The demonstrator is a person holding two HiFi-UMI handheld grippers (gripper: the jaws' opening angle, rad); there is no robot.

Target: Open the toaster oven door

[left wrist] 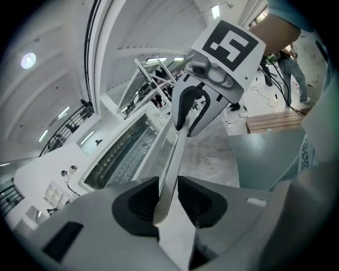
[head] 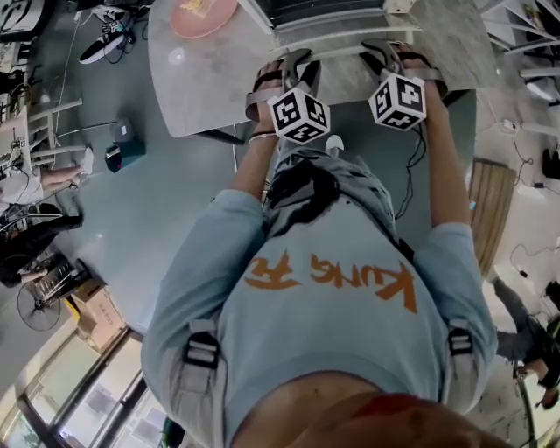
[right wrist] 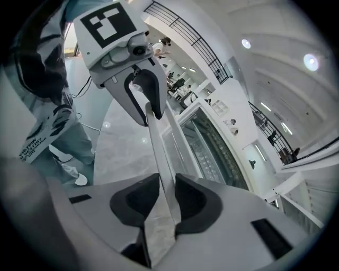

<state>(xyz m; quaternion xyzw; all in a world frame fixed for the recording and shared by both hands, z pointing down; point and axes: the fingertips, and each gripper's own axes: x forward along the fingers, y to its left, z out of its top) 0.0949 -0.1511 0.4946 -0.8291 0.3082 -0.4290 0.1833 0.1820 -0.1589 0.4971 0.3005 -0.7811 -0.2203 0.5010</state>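
Nearest, both arms are stretched forward from the torso, and the 2 grippers are set side by side at the near edge of the table (head: 201, 96). The left gripper (left wrist: 168, 195) is closed on the handle (left wrist: 172, 156), with the pale bar pinched between its dark pads. The right gripper (right wrist: 163, 204) is clamped on the same bar further along. 1 grip is placed toward each end, presumably so that the pull is shared evenly and the door is not twisted on its hinge. Both tools are pitched downward over the bar, which suits a door judged to swing out and down toward the person.

Just beyond the handle, the glass of the door (right wrist: 183, 145) is seen. It appears to stand a little out from the opening, and a wire rack (left wrist: 124, 156) is visible behind it, so the task is judged to be under way but not finished. The toaster oven (head: 337, 10) stands at the table's far side, directly ahead. Furthest, to the left, a pink plate (head: 203, 16) lies well apart from the door's path, where it should not be struck.
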